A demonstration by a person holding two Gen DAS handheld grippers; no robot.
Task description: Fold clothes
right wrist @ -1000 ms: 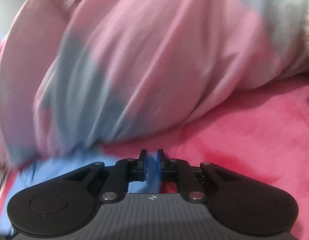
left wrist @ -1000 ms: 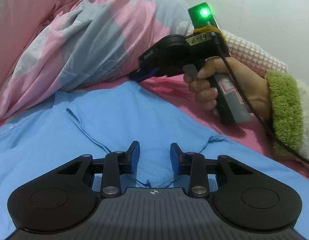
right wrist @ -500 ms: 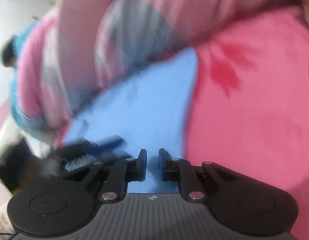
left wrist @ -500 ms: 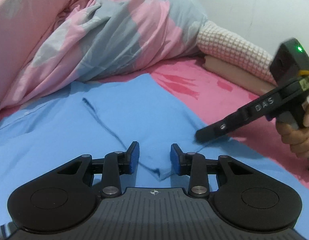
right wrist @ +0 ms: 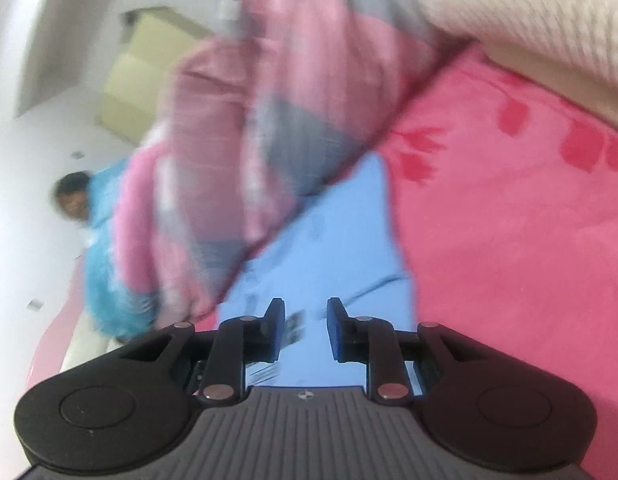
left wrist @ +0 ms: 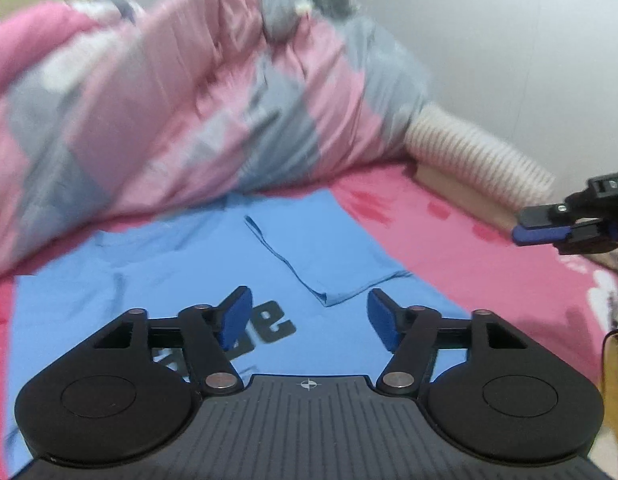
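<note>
A light blue T-shirt (left wrist: 321, 248) with dark lettering lies flat on the pink bed sheet (left wrist: 489, 264); one sleeve is folded in over the body, its corner lying just ahead of my left gripper (left wrist: 309, 314). That gripper hovers above the shirt, wide open and holding nothing. My right gripper (left wrist: 541, 234) enters the left wrist view at the far right, above the sheet and away from the shirt. In the right wrist view the right gripper (right wrist: 306, 330) stands open over the blue T-shirt (right wrist: 341, 240), with nothing between its pads.
A bulky pink and grey duvet (left wrist: 181, 120) is heaped behind the shirt and overlaps its far edge. A cream knitted pillow (left wrist: 473, 160) lies along the white wall at the right. A person in a blue top (right wrist: 97, 216) shows blurred at the left of the right wrist view.
The right gripper pulled away from the shirt's far edge to the right and opened. The left gripper drew back, rose and opened wider. The sleeve now lies folded over the shirt.
</note>
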